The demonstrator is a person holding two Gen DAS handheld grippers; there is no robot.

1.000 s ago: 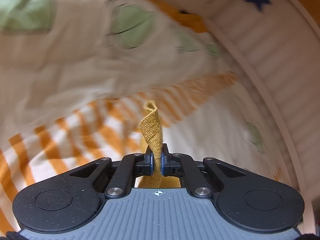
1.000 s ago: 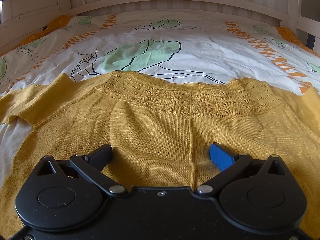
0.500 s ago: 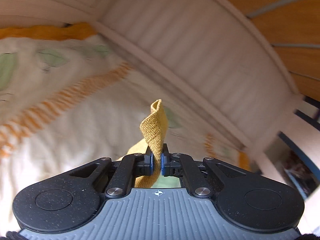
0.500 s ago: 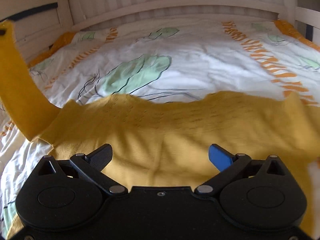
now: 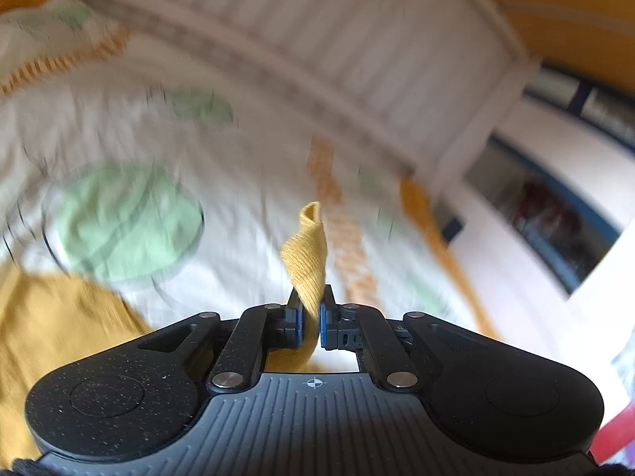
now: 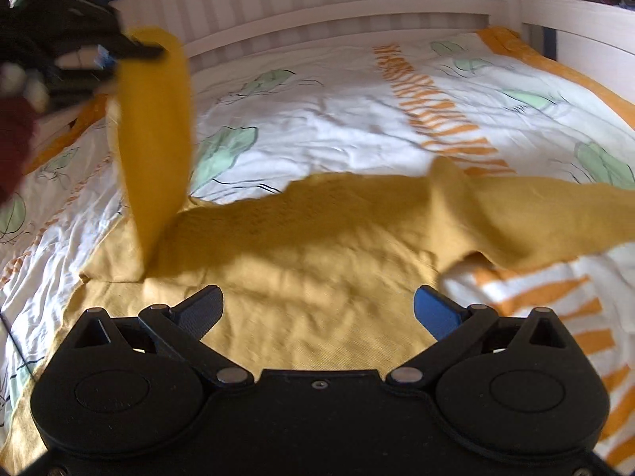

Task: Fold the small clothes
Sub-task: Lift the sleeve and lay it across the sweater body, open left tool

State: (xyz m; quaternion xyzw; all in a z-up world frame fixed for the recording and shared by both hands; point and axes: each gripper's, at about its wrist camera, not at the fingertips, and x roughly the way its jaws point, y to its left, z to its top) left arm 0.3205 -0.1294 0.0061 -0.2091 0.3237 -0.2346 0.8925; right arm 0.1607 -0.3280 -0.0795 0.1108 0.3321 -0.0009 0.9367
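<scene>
Two hand-held grippers are in view: the right hand-held gripper [image 6: 317,309] hangs wide open and empty above the yellow sweater [image 6: 317,238] on the bed [image 6: 337,119]. Farther left, the left hand-held gripper [image 5: 311,319] is clamped on the lifted sleeve [image 6: 154,135].

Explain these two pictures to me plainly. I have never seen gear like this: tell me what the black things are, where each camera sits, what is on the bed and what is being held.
No robot here: a person holds one two-finger gripper in each hand, and a fisheye camera on each looks forward along its fingers. The left wrist view shows the left gripper shut on a strip of the yellow knit sweater. The right wrist view shows the right gripper open, holding nothing, above the sweater's body, which lies on a bedspread printed with green leaves and orange stripes. At that view's upper left, the left gripper lifts a sleeve off the bed. A white slatted bed frame stands behind.
</scene>
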